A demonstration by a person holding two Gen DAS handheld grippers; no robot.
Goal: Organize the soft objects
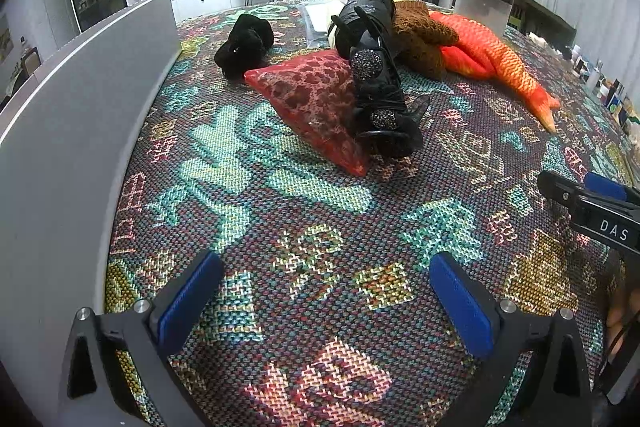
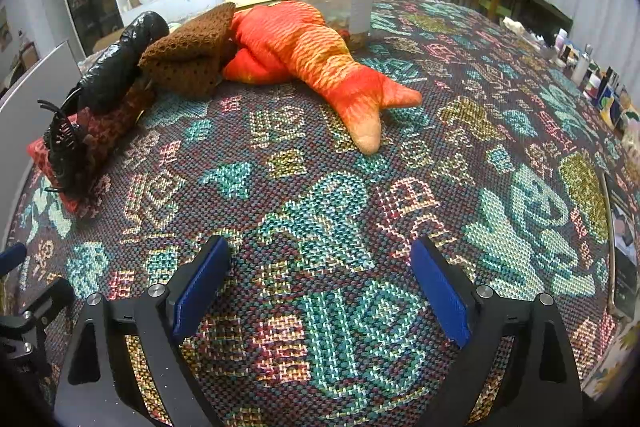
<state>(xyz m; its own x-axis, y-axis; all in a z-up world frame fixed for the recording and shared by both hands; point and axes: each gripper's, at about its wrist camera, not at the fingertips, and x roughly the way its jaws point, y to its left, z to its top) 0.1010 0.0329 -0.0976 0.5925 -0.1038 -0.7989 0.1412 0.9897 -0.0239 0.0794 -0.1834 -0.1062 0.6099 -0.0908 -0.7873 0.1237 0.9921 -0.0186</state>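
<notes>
Both the left gripper [image 1: 326,297] and the right gripper [image 2: 320,287] are held wide and empty above the woven cloth [image 2: 340,227], with the red cushion [image 1: 316,99] and orange fish plush [image 2: 320,63] seen well ahead of the fingers.

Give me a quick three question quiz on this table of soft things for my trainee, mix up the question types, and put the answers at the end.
1. True or false: the left gripper is shut on the red patterned cushion.
2. Multiple choice: what lies directly against the brown knitted piece on its right? A) orange fish plush B) a blue towel C) a white pillow
3. Fill in: the black shiny item rests partly on the red patterned ____.

Key: 1 false, both grippers' jaws are open and empty (right gripper); 2 A; 3 cushion.
</notes>
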